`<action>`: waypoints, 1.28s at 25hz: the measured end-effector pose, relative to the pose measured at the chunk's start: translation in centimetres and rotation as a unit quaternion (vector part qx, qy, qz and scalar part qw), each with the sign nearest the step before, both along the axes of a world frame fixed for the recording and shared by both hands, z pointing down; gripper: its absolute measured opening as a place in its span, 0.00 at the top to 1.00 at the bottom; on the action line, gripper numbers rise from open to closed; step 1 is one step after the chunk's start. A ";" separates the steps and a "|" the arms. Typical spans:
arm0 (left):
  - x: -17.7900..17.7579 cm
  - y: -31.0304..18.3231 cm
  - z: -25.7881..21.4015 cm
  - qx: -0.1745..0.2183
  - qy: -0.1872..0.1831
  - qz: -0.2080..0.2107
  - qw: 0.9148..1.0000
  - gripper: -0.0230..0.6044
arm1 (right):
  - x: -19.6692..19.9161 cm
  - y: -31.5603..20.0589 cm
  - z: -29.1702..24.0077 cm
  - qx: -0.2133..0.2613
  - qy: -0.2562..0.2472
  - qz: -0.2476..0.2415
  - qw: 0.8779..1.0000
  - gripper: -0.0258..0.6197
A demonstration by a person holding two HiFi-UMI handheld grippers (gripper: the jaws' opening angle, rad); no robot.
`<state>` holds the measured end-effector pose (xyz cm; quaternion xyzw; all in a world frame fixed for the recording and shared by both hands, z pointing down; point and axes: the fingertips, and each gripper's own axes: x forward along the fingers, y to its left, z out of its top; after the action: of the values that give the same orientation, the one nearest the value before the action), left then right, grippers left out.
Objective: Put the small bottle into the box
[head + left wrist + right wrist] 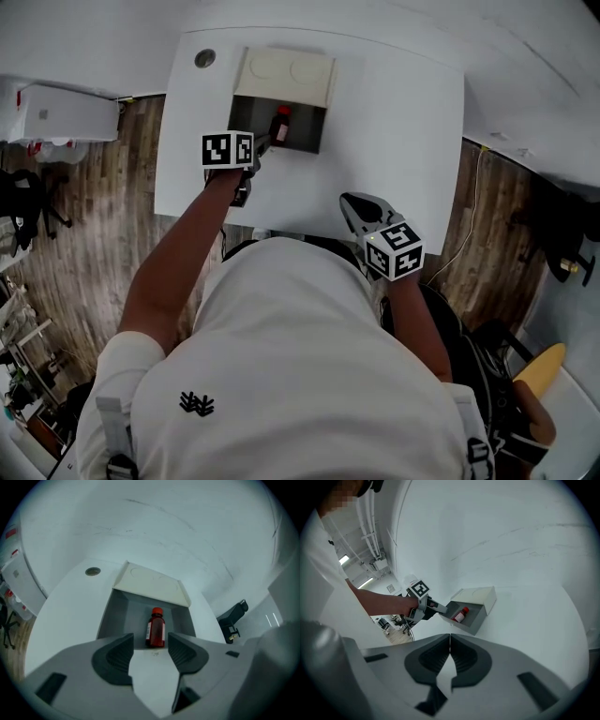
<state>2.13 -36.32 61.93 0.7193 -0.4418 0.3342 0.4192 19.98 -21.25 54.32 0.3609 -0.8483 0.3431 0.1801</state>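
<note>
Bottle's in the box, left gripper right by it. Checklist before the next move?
1. Small bottle inside the box: ok. It lies on the box floor, cap toward the lid.
2. Left gripper let go: ok. Jaws apart, nothing between the pads, bottle beyond them.
3. Left gripper off the box rim: cannot tell. Its tips sit close to the front edge.
4. Right gripper free: ok. Jaws together on nothing, well back from the box.
5. Lid out of the way: ok. It stands open at the back.
</note>
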 end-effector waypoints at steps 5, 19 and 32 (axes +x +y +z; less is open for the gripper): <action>-2.5 1.6 -2.8 0.051 0.047 -0.002 0.998 0.72 | -2.5 1.0 -0.4 0.013 0.016 0.004 1.000 0.95; -9.6 12.9 -11.9 0.156 0.213 0.129 0.956 0.96 | -12.0 4.5 -2.2 0.044 0.036 0.025 0.998 0.95; -11.9 19.5 -13.0 0.125 0.261 0.200 0.936 0.96 | -17.0 8.2 -3.2 0.058 0.046 0.071 0.995 0.95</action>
<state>-9.72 -16.79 48.95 0.9012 -0.2023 0.1537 0.3511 3.02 -13.02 51.10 0.4455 -0.8296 0.2889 0.1726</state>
